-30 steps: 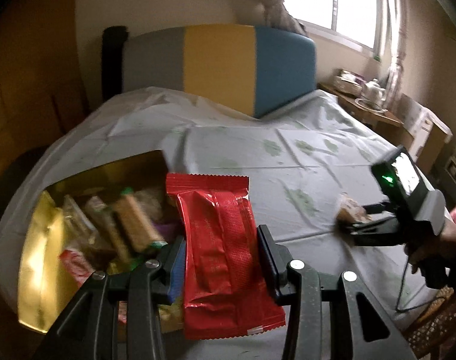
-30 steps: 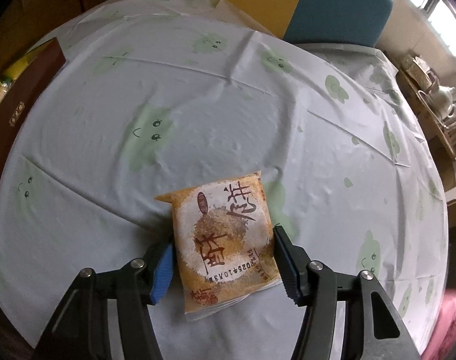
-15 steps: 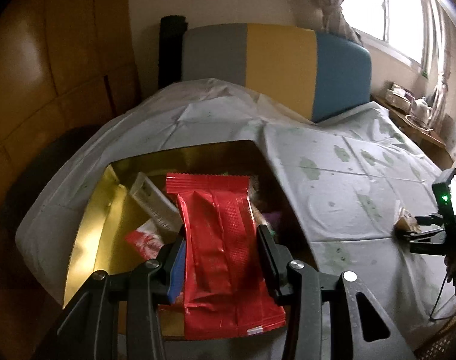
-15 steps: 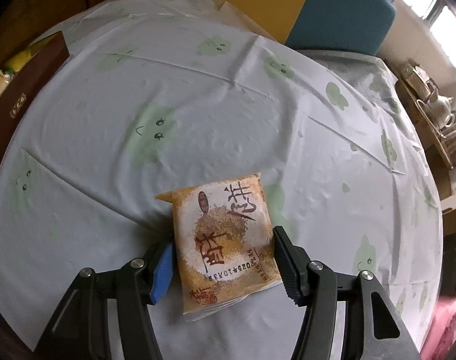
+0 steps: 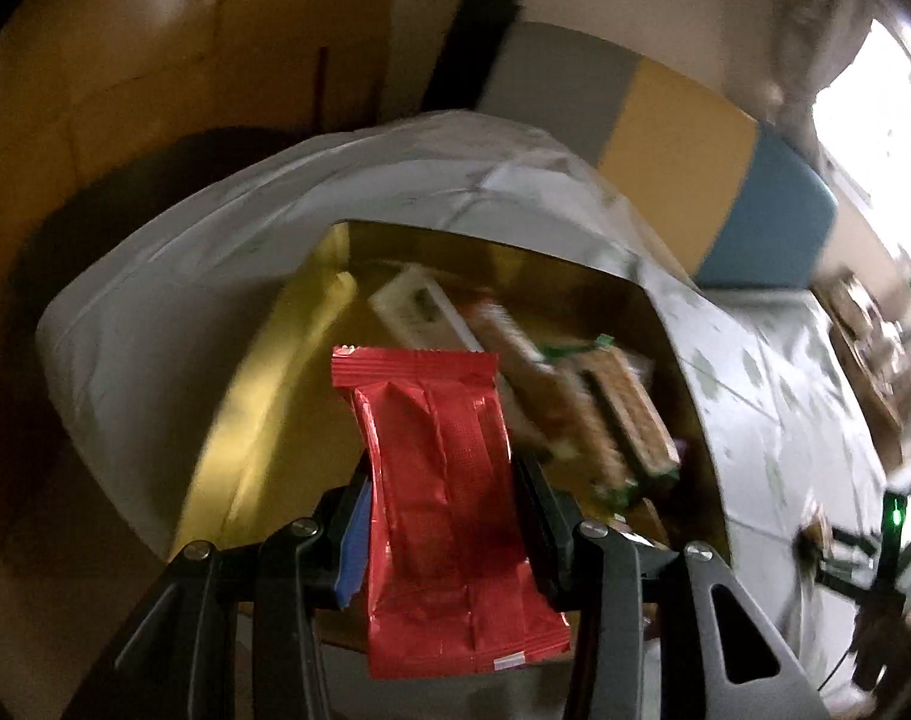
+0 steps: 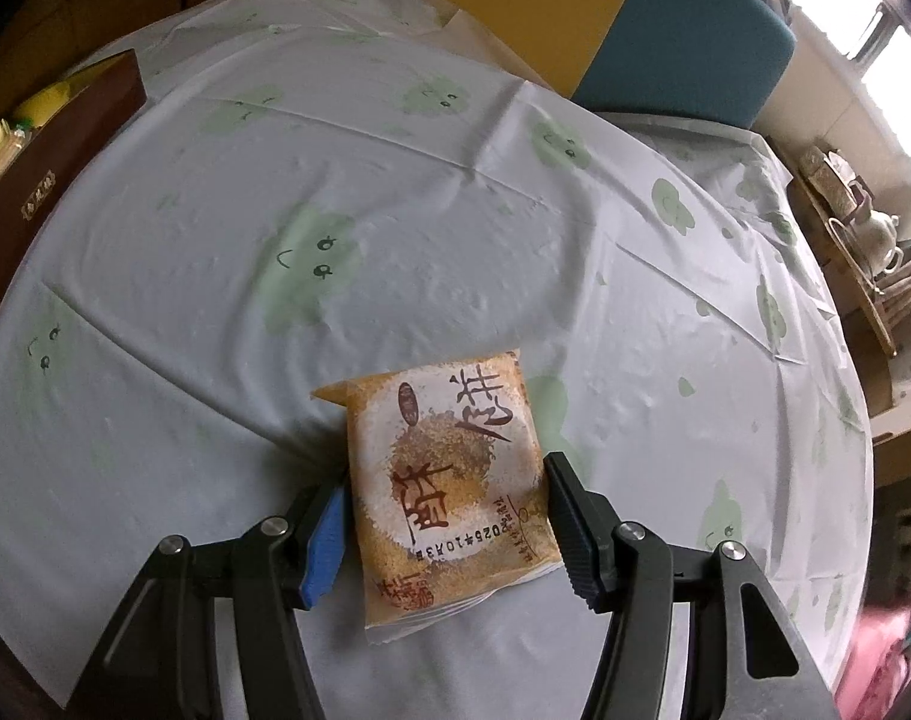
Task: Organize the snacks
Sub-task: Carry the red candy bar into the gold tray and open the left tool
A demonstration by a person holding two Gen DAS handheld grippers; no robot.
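My left gripper (image 5: 440, 516) is shut on a red foil snack packet (image 5: 449, 480) and holds it above the near part of a gold-lined box (image 5: 263, 420). Several wrapped snack bars (image 5: 599, 414) lie in the box's right half. My right gripper (image 6: 443, 519) holds an orange-and-white pastry packet (image 6: 455, 480) between its jaws, low over the white tablecloth (image 6: 395, 228). The right gripper also shows at the far right of the left wrist view (image 5: 839, 546). The box's brown outer wall shows at the left edge of the right wrist view (image 6: 47, 180).
A grey, yellow and blue chair back (image 5: 665, 138) stands behind the round table. A side table with a teapot (image 6: 875, 234) stands at the right by the window. Wooden panelling (image 5: 125, 90) lies to the left.
My left gripper has swung left and tilted, so the red packet now hangs over the box's gold floor. The right gripper and its pastry packet have barely moved.
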